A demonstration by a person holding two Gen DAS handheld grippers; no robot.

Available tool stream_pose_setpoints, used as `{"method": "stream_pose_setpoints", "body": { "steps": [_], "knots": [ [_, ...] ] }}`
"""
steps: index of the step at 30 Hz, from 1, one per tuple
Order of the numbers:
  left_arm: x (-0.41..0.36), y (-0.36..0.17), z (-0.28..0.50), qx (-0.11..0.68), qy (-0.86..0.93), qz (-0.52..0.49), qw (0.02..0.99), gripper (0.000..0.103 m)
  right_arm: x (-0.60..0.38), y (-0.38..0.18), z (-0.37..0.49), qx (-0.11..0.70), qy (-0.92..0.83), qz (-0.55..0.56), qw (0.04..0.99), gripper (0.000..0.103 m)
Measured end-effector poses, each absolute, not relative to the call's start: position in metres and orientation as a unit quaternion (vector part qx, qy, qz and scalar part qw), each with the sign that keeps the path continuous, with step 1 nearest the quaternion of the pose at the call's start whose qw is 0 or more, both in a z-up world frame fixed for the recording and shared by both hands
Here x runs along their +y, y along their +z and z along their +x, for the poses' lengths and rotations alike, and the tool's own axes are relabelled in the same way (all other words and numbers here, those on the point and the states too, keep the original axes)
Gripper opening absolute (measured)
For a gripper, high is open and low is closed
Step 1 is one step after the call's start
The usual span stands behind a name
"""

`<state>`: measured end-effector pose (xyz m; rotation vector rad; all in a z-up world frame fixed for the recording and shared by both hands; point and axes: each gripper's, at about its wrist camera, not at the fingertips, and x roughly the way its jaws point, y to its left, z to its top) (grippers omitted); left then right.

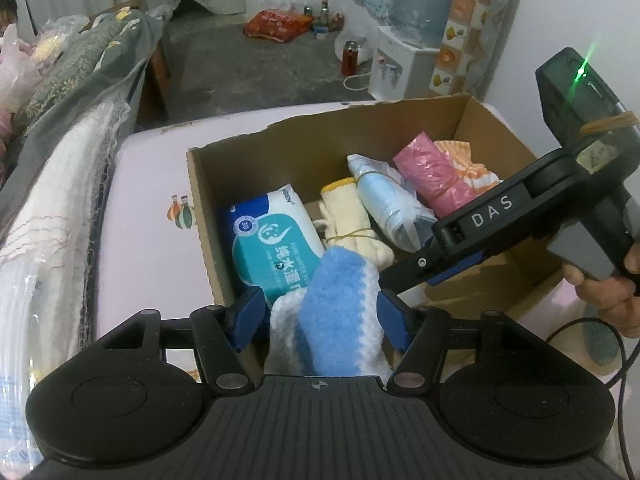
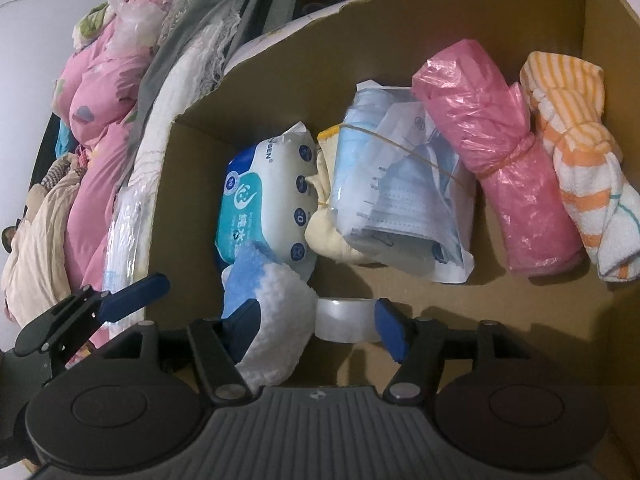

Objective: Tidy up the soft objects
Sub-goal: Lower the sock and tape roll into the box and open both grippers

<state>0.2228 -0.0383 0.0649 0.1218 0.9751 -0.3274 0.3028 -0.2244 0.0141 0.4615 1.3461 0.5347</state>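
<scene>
A blue and white fluffy sock point(image 1: 336, 312) lies at the near edge of the cardboard box point(image 1: 248, 152), between the wide-apart fingers of my left gripper point(image 1: 322, 316), which is open around it. The sock also shows in the right wrist view point(image 2: 272, 312). My right gripper point(image 2: 316, 320) is open inside the box point(image 2: 400, 40), its left finger against the sock, a clear tape roll point(image 2: 348, 320) between its fingers. In the box lie a wet wipes pack point(image 2: 264, 196), a cream cloth roll point(image 1: 352, 220), a bag of face masks point(image 2: 400, 200), a pink plastic bundle point(image 2: 508, 168) and an orange-striped towel point(image 2: 580, 160).
The box sits on a pale pink table point(image 1: 152, 220). Bedding and bagged linens point(image 1: 52, 216) pile up to the left. A water dispenser point(image 1: 404, 60) stands on the floor beyond. A cable point(image 1: 616, 360) trails at right.
</scene>
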Motion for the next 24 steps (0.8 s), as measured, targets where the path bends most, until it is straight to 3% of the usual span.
{"method": "stream_pose_setpoints", "body": {
  "steps": [24],
  "knots": [
    [-0.014,0.107,0.152,0.424,-0.147,0.011,0.894,0.063,-0.238,0.025,0.28,0.584,0.213,0.227,0.75,0.05]
  ]
}}
